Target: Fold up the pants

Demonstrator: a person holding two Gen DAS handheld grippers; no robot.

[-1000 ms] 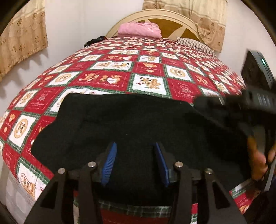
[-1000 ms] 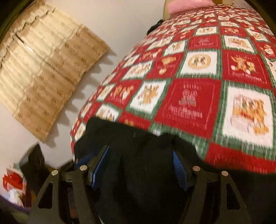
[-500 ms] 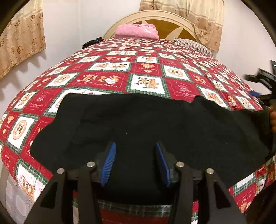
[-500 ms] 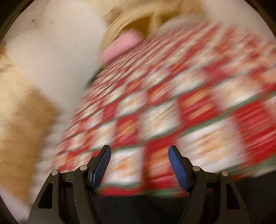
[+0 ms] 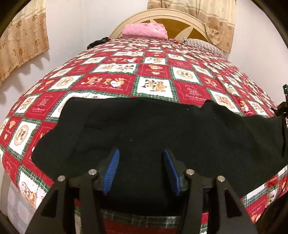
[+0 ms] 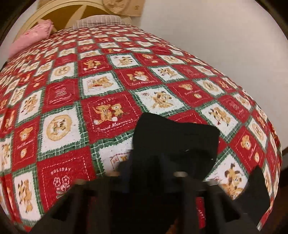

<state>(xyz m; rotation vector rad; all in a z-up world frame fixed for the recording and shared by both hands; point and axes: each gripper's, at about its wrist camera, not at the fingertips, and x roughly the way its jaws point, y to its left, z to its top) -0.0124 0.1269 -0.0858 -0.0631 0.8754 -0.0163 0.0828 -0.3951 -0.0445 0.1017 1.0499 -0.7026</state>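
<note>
Black pants (image 5: pixel 162 129) lie spread across the near edge of the bed, on a red, white and green patchwork quilt (image 5: pixel 153 72). My left gripper (image 5: pixel 142 171) is open, its blue pads (image 5: pixel 111 171) apart just above the pants' near middle. In the right wrist view a black end of the pants (image 6: pixel 176 140) stands up between the blurred fingers of my right gripper (image 6: pixel 153 172). The cloth hides its pads, so I cannot tell whether it is shut on the pants. A sliver of the right gripper shows at the left wrist view's right edge (image 5: pixel 283 108).
A pink pillow (image 5: pixel 144 30) and a striped pillow (image 5: pixel 203 45) lie by the rounded headboard (image 5: pixel 162 16). A dark item (image 5: pixel 95 42) sits at the bed's far left corner. Curtains (image 5: pixel 21 39) hang on the left wall. The bed's front edge (image 5: pixel 140 219) drops off below my left gripper.
My right gripper swung away from the left part of the pants to their right end, where black cloth now covers its fingers. The left gripper stayed open and nearly still.
</note>
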